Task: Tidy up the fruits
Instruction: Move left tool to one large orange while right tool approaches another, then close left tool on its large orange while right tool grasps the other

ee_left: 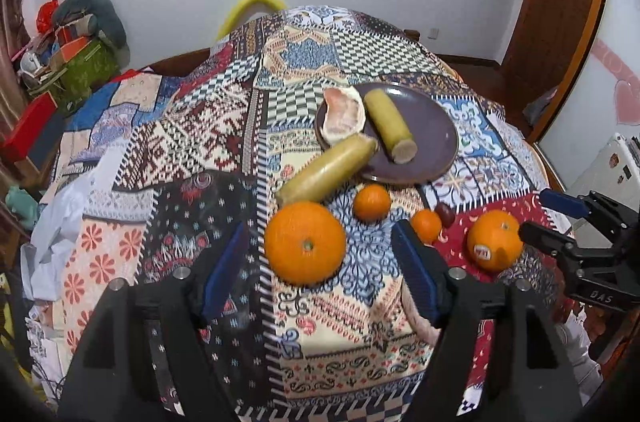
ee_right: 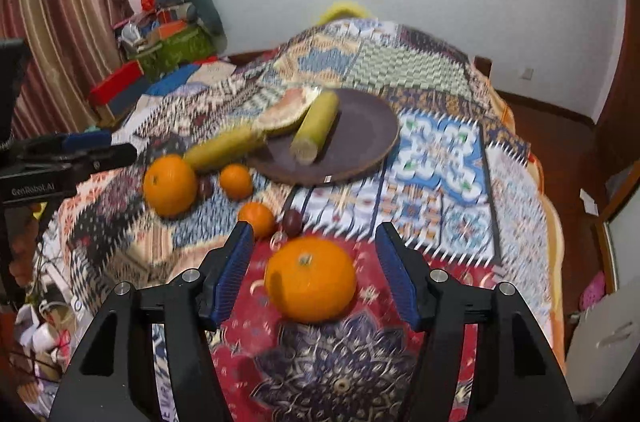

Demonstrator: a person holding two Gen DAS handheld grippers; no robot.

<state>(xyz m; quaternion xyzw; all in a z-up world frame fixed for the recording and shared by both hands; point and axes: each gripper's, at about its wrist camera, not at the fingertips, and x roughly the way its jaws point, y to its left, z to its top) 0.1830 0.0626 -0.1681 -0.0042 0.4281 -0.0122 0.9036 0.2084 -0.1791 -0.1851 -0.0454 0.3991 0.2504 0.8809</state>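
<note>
A dark purple plate (ee_left: 432,126) (ee_right: 360,130) holds a pomelo piece (ee_left: 344,116) (ee_right: 284,112) and a yellow-green cane piece (ee_left: 390,126) (ee_right: 316,126). A second cane piece (ee_left: 328,168) (ee_right: 226,146) leans on the plate's rim. My left gripper (ee_left: 320,254) is open around a large orange (ee_left: 305,242) (ee_right: 170,184). My right gripper (ee_right: 316,270) (ee_left: 548,218) is open around another large orange (ee_right: 311,280) (ee_left: 495,240). Two small tangerines (ee_left: 372,202) (ee_left: 426,224) and a dark red fruit (ee_left: 445,213) (ee_right: 292,217) lie between.
A patchwork cloth (ee_left: 200,142) (ee_right: 432,158) covers the round table. Boxes and bags (ee_left: 72,62) are piled at the left wall. A wooden door (ee_left: 560,22) stands at the right. A white appliance (ee_left: 600,166) is beyond the table's right edge.
</note>
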